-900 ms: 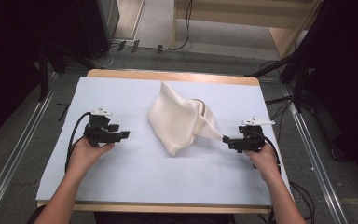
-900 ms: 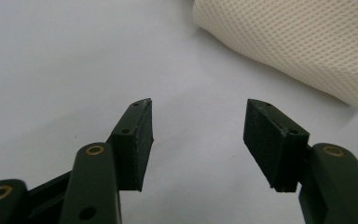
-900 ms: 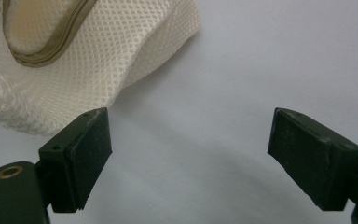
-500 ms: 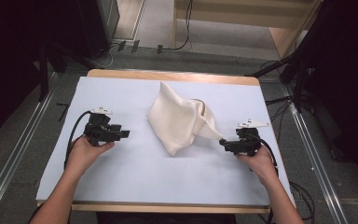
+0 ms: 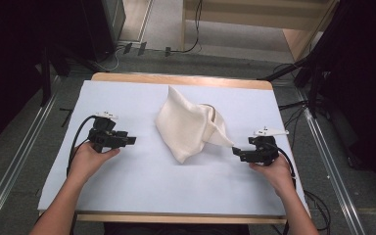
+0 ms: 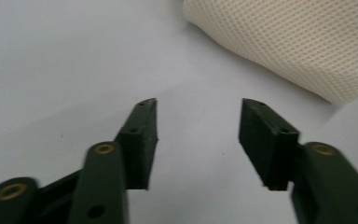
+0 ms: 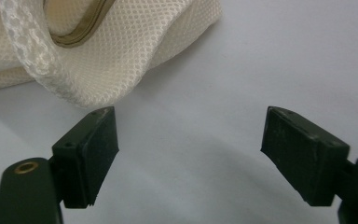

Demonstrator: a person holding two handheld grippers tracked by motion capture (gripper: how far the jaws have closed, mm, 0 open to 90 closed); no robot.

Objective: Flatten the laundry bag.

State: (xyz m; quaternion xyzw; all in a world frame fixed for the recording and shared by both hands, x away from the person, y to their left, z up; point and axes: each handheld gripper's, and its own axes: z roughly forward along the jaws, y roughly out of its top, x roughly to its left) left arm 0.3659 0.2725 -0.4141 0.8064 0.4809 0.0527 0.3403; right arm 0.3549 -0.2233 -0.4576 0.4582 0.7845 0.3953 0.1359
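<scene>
A worktop [image 5: 127, 196] under a pale sheet stands on a grey floor, dark gear and cables behind it. A cream mesh bag [image 5: 186, 125] lies crumpled near the middle, one corner trailing toward the person's right.

The left tongs [image 5: 132, 141] rest well apart from the bag, jaws spread and empty; their own view shows the bag's [image 6: 298, 42] edge ahead. The right tongs [image 5: 236, 151] sit just beside the trailing corner, jaws also wide apart with nothing between them; the mesh [image 7: 121, 51] lies just past the left jaw.

This looks like the start of a grasp for spreading or folding the bag. Next, the right tongs need to slide forward onto the corner and close; the left must close in on the near edge.

Since the earlier frames, the right tongs have drawn back toward the person, off the corner; the left barely moved.
</scene>
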